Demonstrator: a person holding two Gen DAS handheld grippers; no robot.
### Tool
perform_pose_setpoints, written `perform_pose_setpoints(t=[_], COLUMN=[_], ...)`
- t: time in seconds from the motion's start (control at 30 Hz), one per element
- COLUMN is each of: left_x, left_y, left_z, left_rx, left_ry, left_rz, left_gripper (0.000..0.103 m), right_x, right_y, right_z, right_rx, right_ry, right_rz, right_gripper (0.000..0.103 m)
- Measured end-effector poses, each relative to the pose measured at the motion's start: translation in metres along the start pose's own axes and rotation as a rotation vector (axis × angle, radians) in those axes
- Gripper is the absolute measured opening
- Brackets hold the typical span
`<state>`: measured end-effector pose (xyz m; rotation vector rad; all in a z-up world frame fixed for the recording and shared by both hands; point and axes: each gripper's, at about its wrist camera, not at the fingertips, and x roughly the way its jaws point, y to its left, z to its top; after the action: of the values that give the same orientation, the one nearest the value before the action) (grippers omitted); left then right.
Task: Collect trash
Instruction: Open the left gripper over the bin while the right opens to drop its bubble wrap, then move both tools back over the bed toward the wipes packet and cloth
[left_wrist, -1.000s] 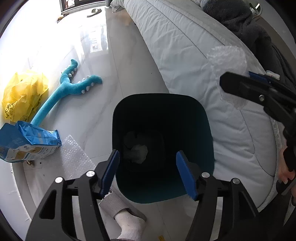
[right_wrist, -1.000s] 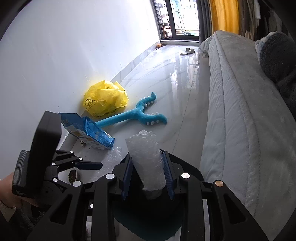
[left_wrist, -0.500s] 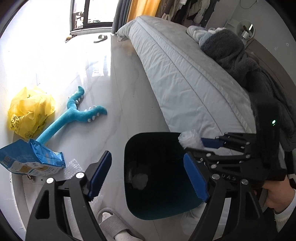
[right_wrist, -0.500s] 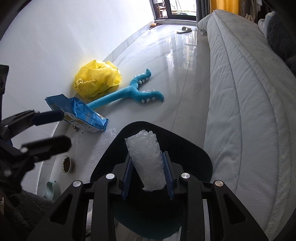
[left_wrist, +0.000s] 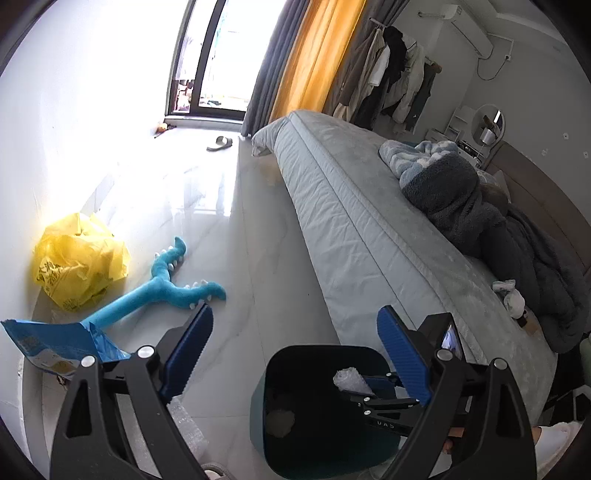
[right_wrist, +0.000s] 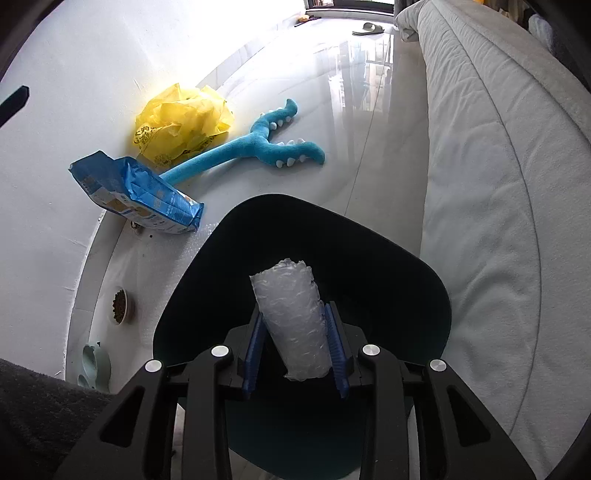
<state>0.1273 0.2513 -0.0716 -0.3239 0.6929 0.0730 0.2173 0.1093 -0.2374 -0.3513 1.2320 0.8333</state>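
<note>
Bubble wrap (right_wrist: 291, 317), rolled into a short tube, is squeezed between the blue pads of my right claw (right_wrist: 295, 345). I hold it just over the mouth of the dark bin (right_wrist: 406, 273), pointing steeply down. My left claw (left_wrist: 295, 354) is empty; its jaws have just been opening and now stand wide, with nothing between them. From the left wrist view the bin (left_wrist: 295, 384) is under and between my two claws, with a pale lump at its bottom, and it stands on the floor close beside the bed (left_wrist: 369, 229). Left of the bin lies a flat sheet of bubble wrap (left_wrist: 184, 417), then a blue bag (right_wrist: 140, 195). Farther on are a blue plush toy (right_wrist: 258, 144) and a crumpled yellow bag (right_wrist: 181, 122) against the wall. Far away, near the window, lies a slipper (left_wrist: 219, 142).
</note>
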Motion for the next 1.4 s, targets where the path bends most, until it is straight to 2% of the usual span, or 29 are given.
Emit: perform_pose_setpoints(t=[0.13, 0.27, 0.4, 0.5, 0.7, 0.97, 1.1, 1.4], left_x=[-0.011, -0.02, -0.028, -0.029, -0.034, -0.04, -0.036, -0.018], left_y=[-0.008, -0.019, -0.031, -0.036, -0.053, -0.077, -0.093, -0.131], left_z=[0.008, 0.016, 0.019, 0.02, 0.026, 0.031, 0.031, 0.03], left_rx=[0.031, 0.054, 0.089, 0.09, 0.069, 0.073, 0.081, 0.1], left_ry=[-0.063, -0.112, -0.151, -0.163, -0.192, -0.218, -0.212, -0.19], left_rz=[0.003, -0.009, -0.014, -0.022, -0.05, -0.078, -0.093, -0.133], left_gripper=[0.092, 0.093, 0.093, 0.093, 0.093, 0.094, 0.094, 0.095], right_x=[0.008, 0.011, 0.003, -0.009, -0.039, -0.094, -0.12, -0.155], right_y=[0.0, 0.001, 0.0, 0.0, -0.008, -0.023, -0.031, -0.067], right_z=[-0.001, -0.004, -0.007, -0.007, -0.01, -0.017, -0.021, -0.043], right_rx=[-0.002, -0.008, -0.006, -0.012, -0.012, -0.013, -0.007, 0.018], right_ry=[0.023, 0.055, 0.057, 0.032, -0.032, -0.185, -0.252, -0.315], right_rz=[-0.009, -0.03, -0.032, -0.037, -0.022, 0.026, 0.035, -0.034], right_gripper=[0.035, 0.05, 0.056, 0.061, 0.066, 0.074, 0.075, 0.078])
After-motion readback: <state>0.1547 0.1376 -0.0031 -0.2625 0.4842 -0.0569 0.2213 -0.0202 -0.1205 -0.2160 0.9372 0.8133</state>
